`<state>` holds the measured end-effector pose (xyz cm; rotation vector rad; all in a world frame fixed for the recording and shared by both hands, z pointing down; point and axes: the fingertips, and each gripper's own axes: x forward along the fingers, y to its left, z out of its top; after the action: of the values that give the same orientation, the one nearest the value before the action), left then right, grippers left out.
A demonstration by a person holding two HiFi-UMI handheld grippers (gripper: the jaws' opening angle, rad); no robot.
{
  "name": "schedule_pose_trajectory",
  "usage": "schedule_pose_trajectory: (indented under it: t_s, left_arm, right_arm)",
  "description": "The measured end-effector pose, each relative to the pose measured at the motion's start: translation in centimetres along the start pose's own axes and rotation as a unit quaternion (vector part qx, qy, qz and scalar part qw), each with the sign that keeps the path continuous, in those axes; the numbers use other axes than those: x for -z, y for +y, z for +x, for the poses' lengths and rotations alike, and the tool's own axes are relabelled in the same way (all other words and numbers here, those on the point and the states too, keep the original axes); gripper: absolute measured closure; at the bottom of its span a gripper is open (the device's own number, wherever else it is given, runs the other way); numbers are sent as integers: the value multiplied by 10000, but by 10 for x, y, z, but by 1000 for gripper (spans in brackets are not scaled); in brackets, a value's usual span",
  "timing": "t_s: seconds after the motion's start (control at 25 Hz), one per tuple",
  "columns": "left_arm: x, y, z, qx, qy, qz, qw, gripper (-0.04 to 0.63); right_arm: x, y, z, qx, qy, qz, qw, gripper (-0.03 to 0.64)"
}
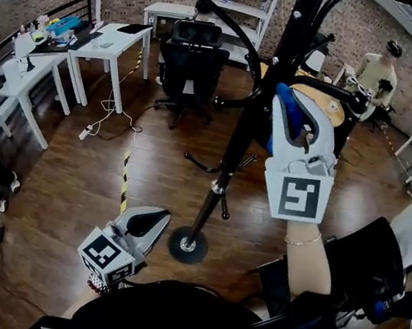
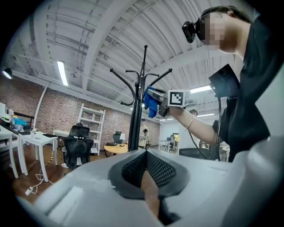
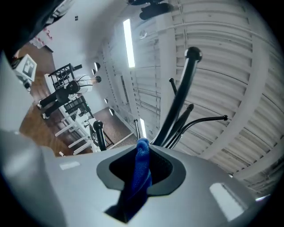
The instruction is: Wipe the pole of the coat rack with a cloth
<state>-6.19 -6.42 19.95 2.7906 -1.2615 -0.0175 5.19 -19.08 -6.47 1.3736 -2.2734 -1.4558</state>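
Note:
The black coat rack pole (image 1: 224, 170) rises from its round base (image 1: 187, 246) on the wood floor. My right gripper (image 1: 293, 96) is raised beside the upper pole, shut on a blue cloth (image 1: 285, 118) that lies against or very near the pole. The right gripper view shows the cloth (image 3: 140, 177) pinched in the right gripper (image 3: 142, 146), with the rack's curved hooks (image 3: 177, 106) just beyond. My left gripper (image 1: 156, 217) hangs low near the base, shut and holding nothing. In its own view the left gripper (image 2: 145, 153) faces the pole (image 2: 135, 119) and the cloth (image 2: 151, 101).
A black office chair (image 1: 193, 57) stands behind the rack. White desks (image 1: 110, 36) line the left side, and a shelf unit (image 1: 239, 2) is at the back wall. Striped tape (image 1: 125, 178) and a cable (image 1: 96, 123) lie on the floor. Another person (image 1: 375, 74) stands far right.

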Motion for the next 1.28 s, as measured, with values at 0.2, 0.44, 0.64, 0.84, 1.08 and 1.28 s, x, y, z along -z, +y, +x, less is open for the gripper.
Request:
schedule_pose_trajectory:
  t_s: [0.2,0.44,0.64,0.84,1.08,1.28]
  left_arm:
    - [-8,7,-17,-315,-206,-66,9993,591]
    - [-1,19,-33,-581,-133,-158,9981,591]
    - [-2,12,-26,-450,-117,-90,9989,591]
    - [-1,1,-23,-336,-76,-106,9994,591]
    - [11,6,-21,-354,-4,-238,9991,591]
    - [19,2,-15,-257,85,-316,9991,591]
  right_arm:
    - [-7,35,25,-374,-467,1050,9927,551]
    - [-23,52,23,-1086,-833,2265,9644,551]
    - [-48,75,6,-1514,-1120,2642,9459,551]
    - [-78,100,-16,-2300,-1606,3320,9006,551]
    - [-60,55,-58,-1431,-1921,3159,9181,551]
    - [-12,17,-32,-816,-977,2418,9619,551]
